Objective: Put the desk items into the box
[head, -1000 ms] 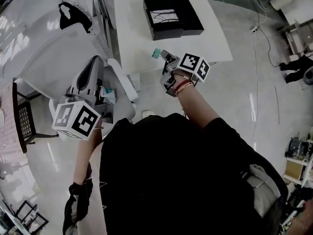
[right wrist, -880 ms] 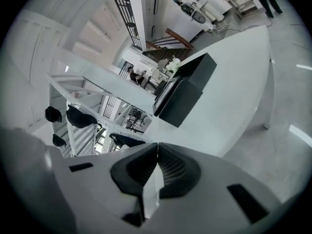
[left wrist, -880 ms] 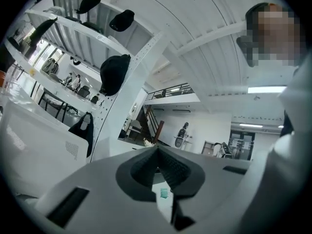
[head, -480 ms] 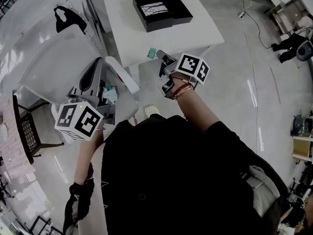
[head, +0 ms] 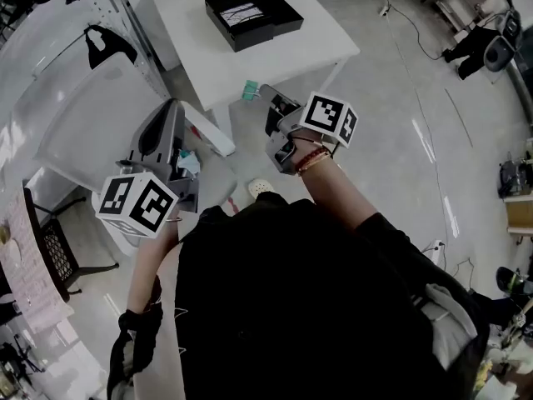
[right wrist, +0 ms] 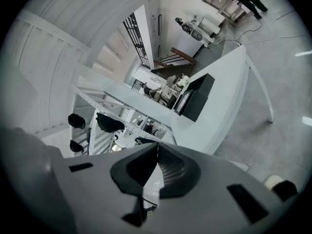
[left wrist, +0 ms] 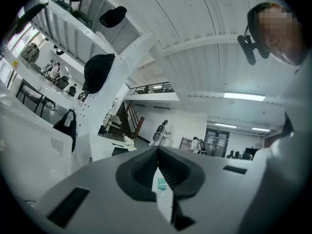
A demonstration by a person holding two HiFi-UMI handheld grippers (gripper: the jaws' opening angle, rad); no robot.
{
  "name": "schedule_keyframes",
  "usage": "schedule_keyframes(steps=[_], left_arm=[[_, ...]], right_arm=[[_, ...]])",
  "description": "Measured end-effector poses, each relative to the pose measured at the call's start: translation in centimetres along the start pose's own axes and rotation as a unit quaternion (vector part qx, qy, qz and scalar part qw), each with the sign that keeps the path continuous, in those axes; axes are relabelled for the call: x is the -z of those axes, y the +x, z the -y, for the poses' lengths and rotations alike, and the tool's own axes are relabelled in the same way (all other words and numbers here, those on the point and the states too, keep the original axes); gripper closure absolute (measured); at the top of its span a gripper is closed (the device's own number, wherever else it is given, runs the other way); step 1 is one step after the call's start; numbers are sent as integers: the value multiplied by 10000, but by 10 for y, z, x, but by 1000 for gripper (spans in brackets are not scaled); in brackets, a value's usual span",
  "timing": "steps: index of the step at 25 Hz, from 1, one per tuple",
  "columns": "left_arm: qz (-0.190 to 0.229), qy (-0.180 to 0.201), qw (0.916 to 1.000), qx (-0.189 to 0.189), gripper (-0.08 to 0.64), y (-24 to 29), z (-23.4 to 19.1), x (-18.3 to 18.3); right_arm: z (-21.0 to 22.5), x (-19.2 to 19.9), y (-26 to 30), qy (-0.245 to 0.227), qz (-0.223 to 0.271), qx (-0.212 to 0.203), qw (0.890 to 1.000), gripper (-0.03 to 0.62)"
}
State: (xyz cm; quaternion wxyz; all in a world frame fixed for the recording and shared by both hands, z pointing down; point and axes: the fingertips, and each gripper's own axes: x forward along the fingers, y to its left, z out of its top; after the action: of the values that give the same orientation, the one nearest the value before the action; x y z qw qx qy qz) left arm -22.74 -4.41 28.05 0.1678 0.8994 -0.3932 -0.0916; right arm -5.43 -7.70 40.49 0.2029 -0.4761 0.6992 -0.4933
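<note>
The black box lies with its lid off on the white table. It also shows far off in the right gripper view, where the box rests on the table. My right gripper hangs shut in the air over the floor, just in front of the table's near edge. In its own view the right gripper has its jaws meeting at the tips, with a pale strip in the slit. My left gripper is held lower left, away from the table. In its own view the left gripper points upward, shut, with a teal fleck inside.
A table leg slants down beside my left gripper. White panels with a black cap stand at the left, with a mesh chair below. A shoe rests on the grey floor. Equipment and cables are at the far right.
In the head view the table and box have slid up and to the left and look smaller. Both grippers keep about the same places in that view and stay shut.
</note>
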Motion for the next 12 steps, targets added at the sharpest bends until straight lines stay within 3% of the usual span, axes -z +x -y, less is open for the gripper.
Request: schedule_keyframes(steps=[7, 12], left_arm=[[-79, 29, 9994, 348, 549, -18, 16, 2], [-88, 25, 9988, 483, 549, -30, 21, 3]], right_arm=[[-38, 4, -34, -150, 424, -244, 9987, 583], [-60, 6, -51, -549, 605, -343, 9961, 583]])
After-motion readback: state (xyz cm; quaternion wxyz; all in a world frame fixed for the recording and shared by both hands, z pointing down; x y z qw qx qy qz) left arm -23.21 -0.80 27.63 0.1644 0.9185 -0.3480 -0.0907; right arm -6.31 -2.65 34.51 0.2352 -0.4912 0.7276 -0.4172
